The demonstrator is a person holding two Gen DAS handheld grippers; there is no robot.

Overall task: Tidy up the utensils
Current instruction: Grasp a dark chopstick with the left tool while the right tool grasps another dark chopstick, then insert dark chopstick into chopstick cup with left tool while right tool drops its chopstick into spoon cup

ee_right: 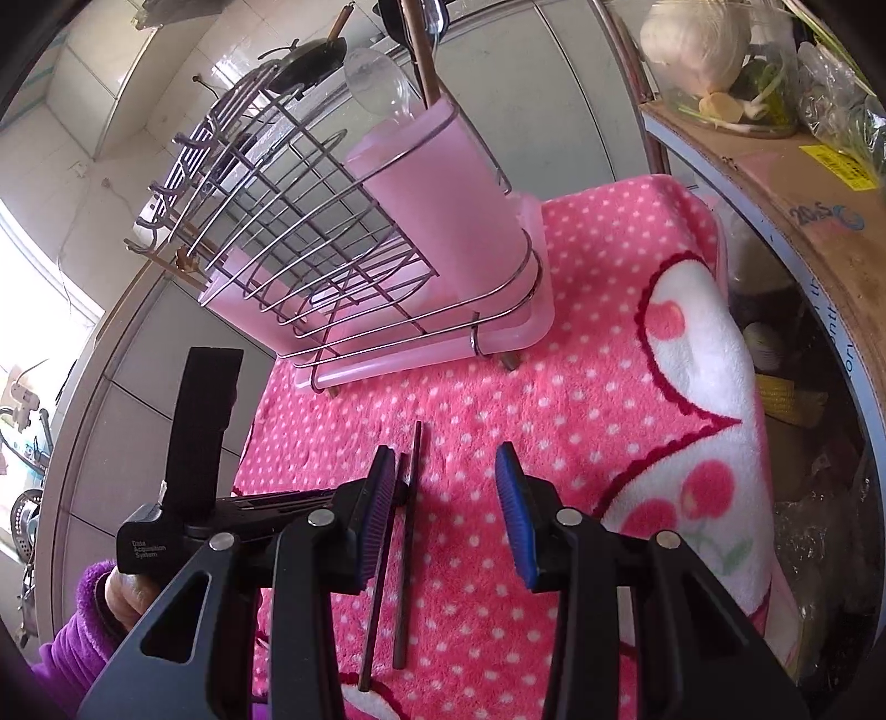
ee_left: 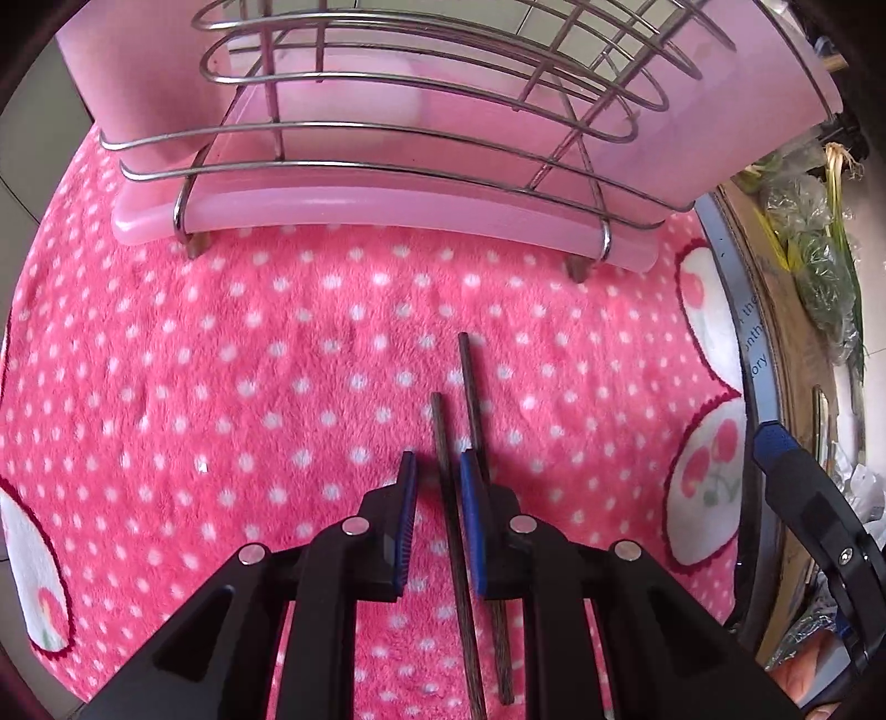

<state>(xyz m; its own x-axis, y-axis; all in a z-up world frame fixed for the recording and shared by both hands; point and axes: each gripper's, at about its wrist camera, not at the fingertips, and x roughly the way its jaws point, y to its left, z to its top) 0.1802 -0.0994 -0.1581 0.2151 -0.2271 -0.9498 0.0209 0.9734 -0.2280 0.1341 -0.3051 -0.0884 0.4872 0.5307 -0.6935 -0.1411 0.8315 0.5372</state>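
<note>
1. Closest to me, my left gripper [ee_left: 437, 471] is down low over the pink dotted blanket [ee_left: 221, 360], jaws part open with a small gap. One dark chopstick [ee_left: 451, 526] runs through that gap, right against the right-side blue pad [ee_left: 470, 526]; the other pad isn't touching it, so I wouldn't call it gripped.
2. The second chopstick [ee_left: 473, 399] lies just beside the first one, outside the gap on the right, passing under that same finger. Its tip reaches a bit further toward the rack than the first one's.
3. My right gripper [ee_right: 448, 493] is hovering above the same pair, jaws spread wide, nothing in them. From this camera both chopsticks [ee_right: 407, 554] sit to the left of the opening, near the left pad; can't tell if they touch it.
4. Beyond the chopsticks, further up the blanket, there's the wire dish rack [ee_right: 310, 238] sitting on its pink drip tray [ee_left: 387, 205], well apart from the chopstick tips.
5. At the rack's near corner stands the pink utensil cup [ee_right: 443, 205], with a clear ladle [ee_right: 376, 83] and a brown handle sticking out the top.
6. Right of the rack, past the blanket edge, is a cardboard box [ee_right: 775, 183] with bagged veggies [ee_right: 703, 39] on it.
</note>
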